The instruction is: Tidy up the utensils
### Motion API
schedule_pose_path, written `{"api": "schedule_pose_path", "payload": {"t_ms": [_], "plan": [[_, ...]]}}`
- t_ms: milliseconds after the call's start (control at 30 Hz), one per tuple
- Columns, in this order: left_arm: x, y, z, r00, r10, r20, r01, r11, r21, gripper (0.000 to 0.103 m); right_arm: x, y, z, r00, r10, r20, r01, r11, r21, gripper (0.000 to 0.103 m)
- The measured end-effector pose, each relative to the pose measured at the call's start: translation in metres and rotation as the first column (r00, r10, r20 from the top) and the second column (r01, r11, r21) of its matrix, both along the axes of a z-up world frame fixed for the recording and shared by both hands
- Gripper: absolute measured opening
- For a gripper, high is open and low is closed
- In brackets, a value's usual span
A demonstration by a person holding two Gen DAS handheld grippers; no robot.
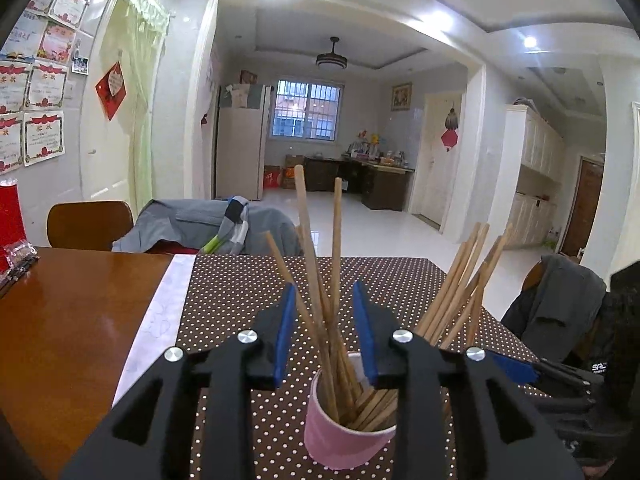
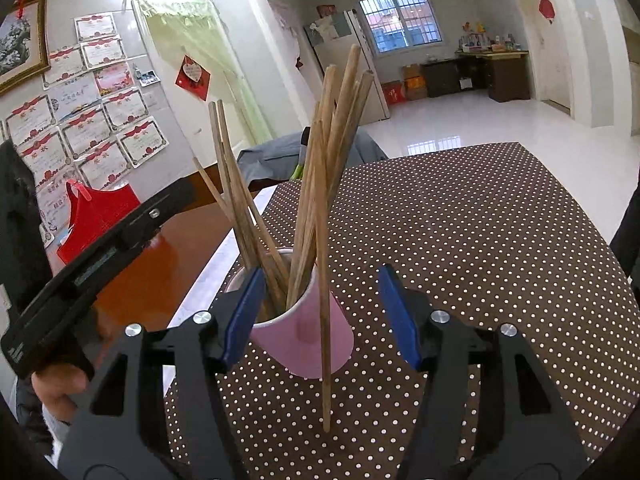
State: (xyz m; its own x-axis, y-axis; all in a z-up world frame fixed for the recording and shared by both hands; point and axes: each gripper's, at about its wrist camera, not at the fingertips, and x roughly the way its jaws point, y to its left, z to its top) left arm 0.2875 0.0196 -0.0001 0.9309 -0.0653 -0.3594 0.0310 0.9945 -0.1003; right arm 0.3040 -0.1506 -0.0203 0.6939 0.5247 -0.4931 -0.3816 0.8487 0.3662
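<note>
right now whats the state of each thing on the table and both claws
pink cup: upright on the dotted cloth, filled with chopsticks
chopsticks: standing in the cup, fanned out
loose chopstick: outside the cup, tip on the cloth, leaning on the rim
left claw: open, chopsticks between the pads, not pinched
right claw: open, straddling the cup
dotted cloth: flat on the table

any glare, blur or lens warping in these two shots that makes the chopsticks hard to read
Left wrist view: ceiling lights blow out to white and the tiled floor reflects glare, yet the chopsticks in the pink cup stay sharp. Right wrist view: fisheye bends the dotted tablecloth edges; the nearest chopstick looks stretched but crisp.
</note>
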Motion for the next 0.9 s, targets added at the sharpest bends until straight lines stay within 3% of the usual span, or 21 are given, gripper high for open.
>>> {"api": "schedule_pose_path", "payload": {"t_ms": [67,133,267,533,900], "plan": [[0.001,0.000,-0.001,1.000,-0.002,-0.008,0.002,1.000,0.004,0.029,0.007,0.003,-0.002,1.000,0.010,-0.016,-0.010,1.000,0.005,0.037],[0.001,0.000,-0.001,1.000,0.004,-0.013,-0.004,1.000,0.012,0.029,0.013,0.005,-0.005,0.999,0.021,-0.034,-0.020,1.000,0.015,0.032],[0.000,0.001,-0.001,1.000,0.005,-0.023,-0.005,1.000,0.008,0.029,0.016,0.010,-0.004,0.999,0.026,-0.026,-0.026,1.000,0.003,0.008],[-0.005,0.002,0.005,1.000,-0.011,-0.018,0.011,1.000,-0.006,0.029,-0.005,0.014,0.022,0.997,0.007,0.081,-0.006,1.000,-0.021,0.006],[-0.015,0.011,0.016,1.000,-0.016,0.005,0.016,0.999,-0.035,0.030,-0.034,0.028,0.074,0.966,0.010,0.258,0.001,0.999,-0.044,0.006]]}}
